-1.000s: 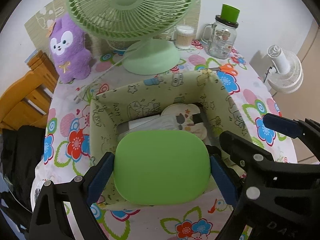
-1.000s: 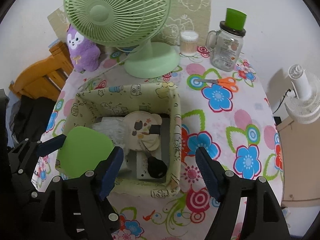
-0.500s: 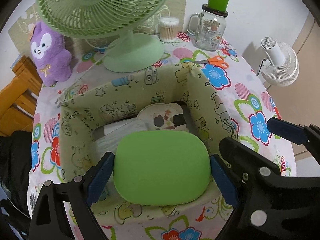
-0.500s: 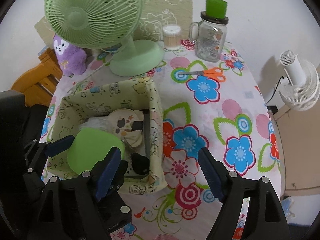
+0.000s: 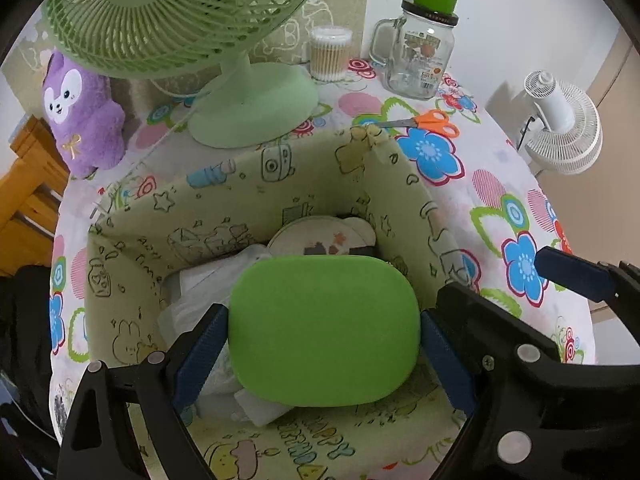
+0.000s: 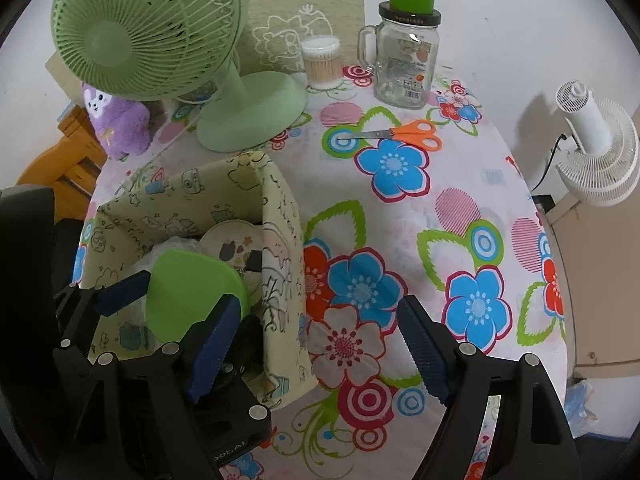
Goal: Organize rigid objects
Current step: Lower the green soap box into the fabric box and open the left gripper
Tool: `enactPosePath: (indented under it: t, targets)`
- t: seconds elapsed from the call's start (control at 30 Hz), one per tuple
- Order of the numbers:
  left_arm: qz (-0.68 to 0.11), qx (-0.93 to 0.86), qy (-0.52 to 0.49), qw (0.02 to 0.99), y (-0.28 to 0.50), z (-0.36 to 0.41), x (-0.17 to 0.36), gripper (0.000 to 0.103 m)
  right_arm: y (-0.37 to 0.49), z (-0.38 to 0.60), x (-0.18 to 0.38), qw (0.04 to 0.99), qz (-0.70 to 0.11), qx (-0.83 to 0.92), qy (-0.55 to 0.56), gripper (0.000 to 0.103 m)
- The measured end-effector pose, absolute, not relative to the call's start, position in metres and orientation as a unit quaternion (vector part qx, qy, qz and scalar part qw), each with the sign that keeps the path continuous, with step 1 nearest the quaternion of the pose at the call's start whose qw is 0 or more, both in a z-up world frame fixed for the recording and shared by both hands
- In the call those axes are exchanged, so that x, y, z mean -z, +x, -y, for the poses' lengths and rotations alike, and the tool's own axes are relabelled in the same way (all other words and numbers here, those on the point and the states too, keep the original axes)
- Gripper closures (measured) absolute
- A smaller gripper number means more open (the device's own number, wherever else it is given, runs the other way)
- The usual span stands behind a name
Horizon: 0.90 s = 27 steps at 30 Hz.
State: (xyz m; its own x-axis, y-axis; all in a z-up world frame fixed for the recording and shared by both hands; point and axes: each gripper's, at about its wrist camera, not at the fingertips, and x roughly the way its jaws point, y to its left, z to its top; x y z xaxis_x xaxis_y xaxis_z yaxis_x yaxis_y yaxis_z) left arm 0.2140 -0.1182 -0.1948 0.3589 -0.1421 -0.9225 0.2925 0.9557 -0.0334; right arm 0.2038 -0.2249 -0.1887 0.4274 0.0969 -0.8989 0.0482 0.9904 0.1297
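Observation:
My left gripper [image 5: 324, 336] is shut on a flat green rounded pad [image 5: 325, 330] and holds it inside the mouth of a pale green fabric storage box [image 5: 248, 176]. The box holds a round patterned disc [image 5: 320, 234], a white plastic-wrapped item [image 5: 208, 280] and other pieces hidden under the pad. In the right wrist view the green pad [image 6: 192, 292] sits over the box [image 6: 280, 240], held by the left gripper. My right gripper [image 6: 312, 344] is open and empty, over the tablecloth just right of the box.
A green desk fan [image 6: 248, 116], a purple plush [image 6: 120, 124], a cotton-swab tub [image 6: 320, 62], a glass mug jar with green lid [image 6: 406, 52] and orange scissors [image 6: 404, 134] sit on the floral tablecloth. A white fan [image 6: 596, 152] stands beyond the table's right edge.
My left gripper has lowered the green pad deeper into the box. My right gripper has shifted right, away from the box, and stays open.

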Motion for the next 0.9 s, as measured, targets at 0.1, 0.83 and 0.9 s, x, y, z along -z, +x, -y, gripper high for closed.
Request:
enactPosePath:
  t: [0.1,0.83,0.9]
  targets:
    - [-0.547,0.135,0.07,0.823,0.215,0.122,0.195,0.008,0.206,0.228,0.19,0.841,-0.536,-0.01,0.075,0.02]
    - [-0.536,0.142,0.082,0.828,0.196,0.107,0.175,0.0,0.196,0.209,0.178,0.847,-0.526,-0.02,0.069,0.019]
    - [-0.532,0.138,0.085,0.831,0.192,0.102,0.172,0.0,0.193,0.204,0.175,0.849,-0.523,-0.022,0.067,0.018]
